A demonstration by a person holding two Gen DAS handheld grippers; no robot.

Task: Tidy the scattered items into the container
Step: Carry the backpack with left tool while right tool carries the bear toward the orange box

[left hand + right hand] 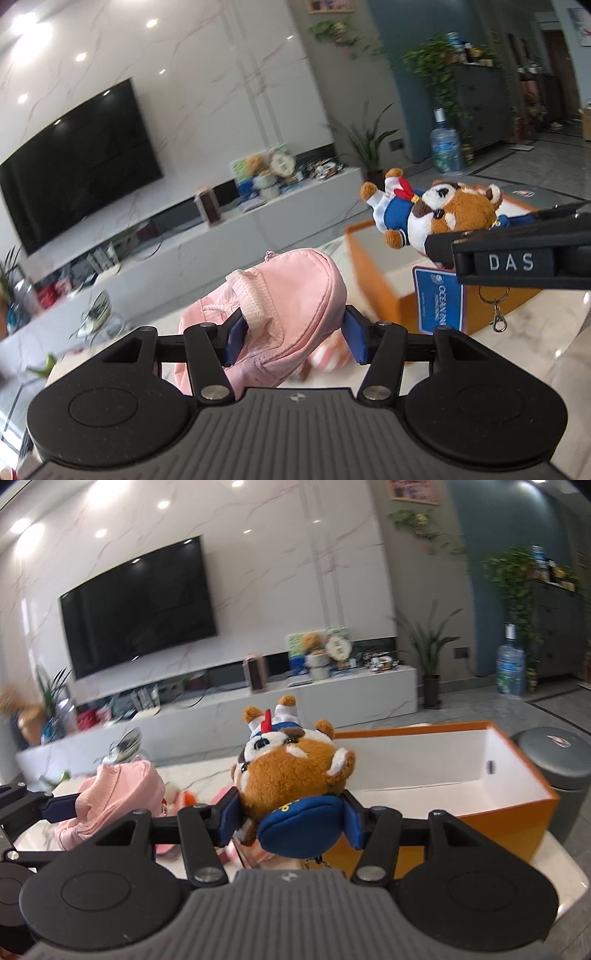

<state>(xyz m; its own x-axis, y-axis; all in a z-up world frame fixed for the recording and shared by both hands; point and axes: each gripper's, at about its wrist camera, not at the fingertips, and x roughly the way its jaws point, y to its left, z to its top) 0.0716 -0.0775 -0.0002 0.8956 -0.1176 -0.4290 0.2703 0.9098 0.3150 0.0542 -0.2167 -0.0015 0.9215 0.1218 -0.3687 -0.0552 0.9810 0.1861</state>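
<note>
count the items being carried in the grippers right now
2. The pink pouch is clamped in the left gripper; the plush toy is clamped in the right gripper, near the orange box. More items on the table may be hidden.

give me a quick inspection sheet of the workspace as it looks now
surface: white marble-look table, glossy
job's things: pink pouch and plush toy, both lifted; orange box open, white inside, nothing seen in it
clutter: small pink and orange items on the table, too blurred to name
grippers: left gripper shut on the pink pouch; right gripper shut on the plush toy's blue hat
cables: nothing seen on the table
surroundings: wall television, low white cabinet, potted plants, water bottle
</note>
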